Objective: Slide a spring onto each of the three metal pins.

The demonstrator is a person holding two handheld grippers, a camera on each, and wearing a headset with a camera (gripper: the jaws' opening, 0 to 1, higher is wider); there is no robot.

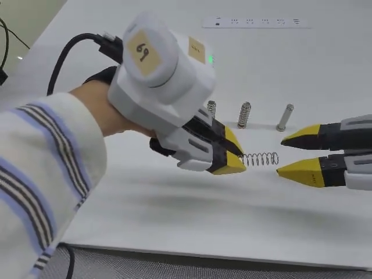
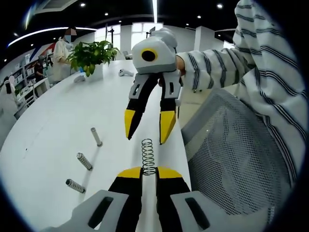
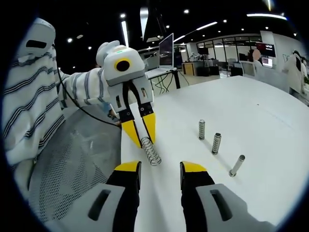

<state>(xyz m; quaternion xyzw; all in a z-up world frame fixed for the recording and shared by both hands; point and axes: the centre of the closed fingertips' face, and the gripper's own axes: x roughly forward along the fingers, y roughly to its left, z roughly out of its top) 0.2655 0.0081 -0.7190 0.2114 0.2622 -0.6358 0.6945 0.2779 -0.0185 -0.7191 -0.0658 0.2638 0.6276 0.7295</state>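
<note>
A loose spring (image 1: 260,158) hangs level above the white table (image 1: 174,226), one end pinched in my left gripper (image 1: 233,158), which is shut on it. In the left gripper view the spring (image 2: 148,155) sticks out from my left gripper (image 2: 148,172). My right gripper (image 1: 282,156) is open, its jaws on either side of the spring's free end without touching it. Behind stand three pins: the left pin (image 1: 211,108) and middle pin (image 1: 244,115) each carry a spring, while the right pin (image 1: 285,117) is bare. In the right gripper view my right gripper (image 3: 161,166) faces the spring (image 3: 150,151).
A white power strip (image 1: 256,22) lies at the table's far edge. A black cable (image 1: 61,61) trails from the left gripper. A mesh chair (image 2: 231,145) sits beside the table's near edge. A potted plant (image 2: 91,55) stands far down the table.
</note>
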